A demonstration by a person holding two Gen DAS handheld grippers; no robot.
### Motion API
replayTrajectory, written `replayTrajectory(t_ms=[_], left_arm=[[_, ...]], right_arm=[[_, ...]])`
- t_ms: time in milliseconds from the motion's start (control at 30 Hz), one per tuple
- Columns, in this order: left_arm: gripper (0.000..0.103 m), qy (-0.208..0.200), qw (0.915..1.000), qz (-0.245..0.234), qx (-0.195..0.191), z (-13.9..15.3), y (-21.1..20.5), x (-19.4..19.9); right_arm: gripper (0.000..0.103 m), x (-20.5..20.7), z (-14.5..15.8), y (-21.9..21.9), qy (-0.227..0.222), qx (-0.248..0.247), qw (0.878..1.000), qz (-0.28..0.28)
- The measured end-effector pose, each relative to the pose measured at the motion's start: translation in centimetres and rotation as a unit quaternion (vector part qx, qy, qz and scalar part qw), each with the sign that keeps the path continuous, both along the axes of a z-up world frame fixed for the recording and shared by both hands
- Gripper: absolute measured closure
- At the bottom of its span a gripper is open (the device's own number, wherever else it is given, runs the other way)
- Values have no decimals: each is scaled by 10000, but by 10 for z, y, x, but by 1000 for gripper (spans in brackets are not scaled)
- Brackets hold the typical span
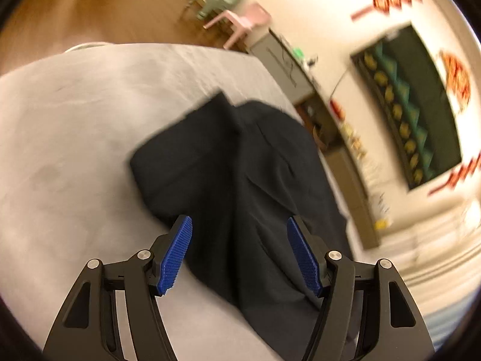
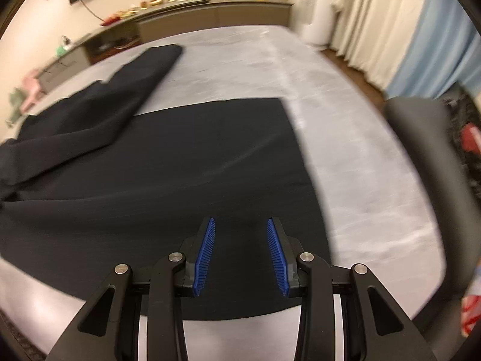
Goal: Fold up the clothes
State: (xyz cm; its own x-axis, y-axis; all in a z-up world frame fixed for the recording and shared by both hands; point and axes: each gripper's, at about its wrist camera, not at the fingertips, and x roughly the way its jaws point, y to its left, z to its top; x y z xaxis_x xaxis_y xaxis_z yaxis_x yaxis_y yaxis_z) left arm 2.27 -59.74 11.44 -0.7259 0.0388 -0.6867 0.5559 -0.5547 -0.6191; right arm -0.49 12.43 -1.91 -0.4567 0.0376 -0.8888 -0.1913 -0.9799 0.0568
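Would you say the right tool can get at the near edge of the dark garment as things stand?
Probably yes: the right tool hangs open just above the dark garment, and nothing lies between them on the grey table.

Both grippers: black linkage arms w/ silver pivot screws, blue ribbed pads [image 1: 177,255] on fingers [image 2: 207,252].

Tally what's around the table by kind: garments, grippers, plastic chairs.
Dark garment on the grey table: 1
Grippers, both open and empty, left gripper, right gripper: 2
Plastic chairs, pink chair and green chair: 2
Total: 5
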Motion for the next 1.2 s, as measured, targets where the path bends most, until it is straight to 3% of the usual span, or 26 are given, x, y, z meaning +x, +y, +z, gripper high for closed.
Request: replayTrajectory(t_ms=[33, 67, 100, 133, 167, 233, 267, 333, 367, 433, 467, 533, 567, 600, 633, 700, 767, 867, 933, 1000, 1133, 1200], left_arm=[[41, -129, 9998, -98, -100, -2, 3, -14], [79, -142, 9993, -271, -198, 2, 6, -26], [98, -97, 9983, -477, -307, 9, 8, -36], [100, -52, 9968, -684, -416, 16, 11, -46], [101, 368, 9947, -847, -457, 36, 12, -48], [101, 1550, 9823, -974, -390, 86, 6, -20], [101, 2125, 9712, -1017, -347, 112, 2, -4], [101, 2392, 9663, -884, -339, 129, -15, 27], [101, 2207, 9724, -702, -275, 122, -28, 40], [98, 1070, 9940, -207, 90, 75, -55, 50], [98, 437, 9986, 45, 291, 50, -69, 53], [96, -206, 9959, 620, 630, 15, -85, 74], [88, -458, 9916, 913, 792, -1, -92, 86], [75, -521, 9882, 1208, 790, -4, -95, 97], [69, -475, 9851, 1502, 696, 0, -96, 108], [67, -352, 9789, 1959, 467, 16, -96, 123], [66, -155, 9768, 2132, 136, 41, -90, 127], [59, 266, 9846, 1713, -231, 76, -66, 111], [56, 471, 9946, 886, -262, 92, -35, 72], [56, 532, 9984, -114, -143, 90, 9, 29], [56, 119, 9884, -1453, -422, 56, 95, -28], [56, -150, 9834, -1754, -440, 37, 113, -39]], right_arm=[[65, 0, -3, -3, -39, -142, 9998, 99], [65, 0, -6, -7, -83, -272, 9994, 200], [65, -1, -9, -10, -150, -316, 9990, 285], [65, 1, -11, -14, -191, -297, 9989, 316], [65, 2, -12, -14, -237, -240, 9990, 308], [65, 5, -14, -9, -307, -195, 9992, 189], [65, 6, -14, -5, -318, -232, 9991, 140], [65, 7, -14, -1, -323, -279, 9990, 89], [65, 8, -14, -1, -325, -311, 9989, 107], [65, 7, -14, -5, -333, -319, 9988, 186], [64, 6, -14, -7, -345, -243, 9989, 220], [64, 5, -15, -8, -368, -65, 9990, 265], [64, 4, -14, -9, -373, -12, 9989, 268], [64, 3, -15, -10, -374, 39, 9989, 266], [64, 2, -15, -11, -373, 91, 9989, 264], [64, 2, -15, -7, -382, 199, 9989, 196], [64, 6, -8, 4, -259, -25, 9997, -48], [64, 0, 9, 6, 68, -614, 9980, -112], [61, -11, 24, 2, 338, -1094, 9934, -20], [58, -21, 38, -1, 607, -1571, 9857, 73], [58, -74, 28, -39, 340, -1955, 9796, 329], [58, -105, 18, -55, 229, -1968, 9797, 319]])
